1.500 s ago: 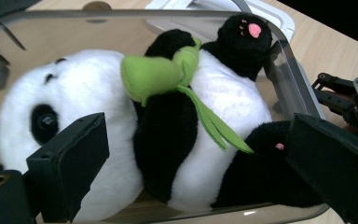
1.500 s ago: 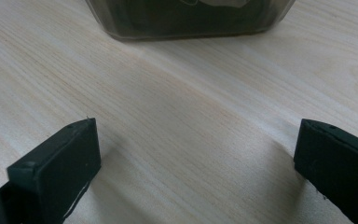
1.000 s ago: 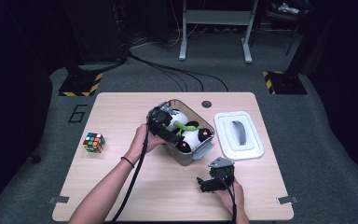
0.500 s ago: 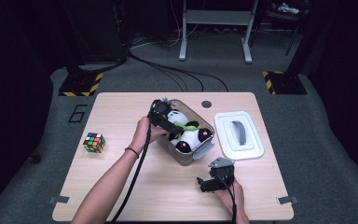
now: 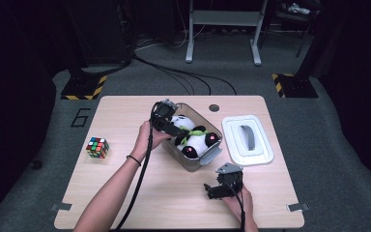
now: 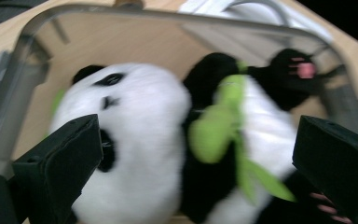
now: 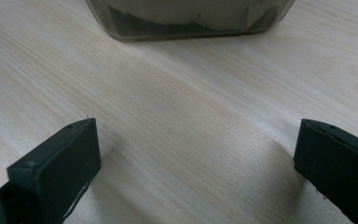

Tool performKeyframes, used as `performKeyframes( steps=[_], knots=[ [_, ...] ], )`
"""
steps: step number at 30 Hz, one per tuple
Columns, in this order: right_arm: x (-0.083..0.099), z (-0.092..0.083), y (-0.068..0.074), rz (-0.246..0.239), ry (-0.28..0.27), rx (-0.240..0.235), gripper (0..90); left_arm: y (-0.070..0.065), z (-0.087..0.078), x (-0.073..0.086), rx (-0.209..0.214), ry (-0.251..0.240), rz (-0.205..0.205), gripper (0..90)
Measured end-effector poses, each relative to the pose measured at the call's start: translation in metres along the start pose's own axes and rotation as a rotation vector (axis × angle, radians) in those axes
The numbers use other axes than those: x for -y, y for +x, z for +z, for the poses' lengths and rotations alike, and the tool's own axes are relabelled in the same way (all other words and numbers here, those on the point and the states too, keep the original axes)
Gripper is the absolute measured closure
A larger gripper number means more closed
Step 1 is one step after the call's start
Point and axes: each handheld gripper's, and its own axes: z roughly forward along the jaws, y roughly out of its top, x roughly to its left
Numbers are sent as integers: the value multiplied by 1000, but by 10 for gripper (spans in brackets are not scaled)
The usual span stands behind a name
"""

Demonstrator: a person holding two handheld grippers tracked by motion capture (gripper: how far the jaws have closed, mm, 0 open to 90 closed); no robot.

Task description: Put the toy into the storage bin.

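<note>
One step looks done: panda (image 5: 193,137) lies inside the bin (image 5: 189,162), left gripper (image 5: 176,129) and right gripper (image 5: 213,189) both spread wide, lid (image 5: 248,140) beside the bin awaiting.

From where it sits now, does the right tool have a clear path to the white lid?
Probably yes. The right tool is open and holds nothing, and the lid lies flat beyond it on bare table, with the bin off to the side, not between them.

Black-and-white plush panda (image 5: 193,137) inside clear plastic bin (image 5: 192,162) mid-table, white plastic lid (image 5: 263,155) right of it, multicoloured puzzle cube (image 5: 97,147) far left.
</note>
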Motion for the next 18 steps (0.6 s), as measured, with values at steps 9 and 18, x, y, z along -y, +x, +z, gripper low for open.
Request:
performKeyframes(
  steps=[9,18],
  knots=[
    [0,0,0,-3,0,-3,0,-29,30,9,-18,129,93,0],
    [0,0,0,-1,0,-4,0,-26,27,9,-7,106,72,1]
  ],
)
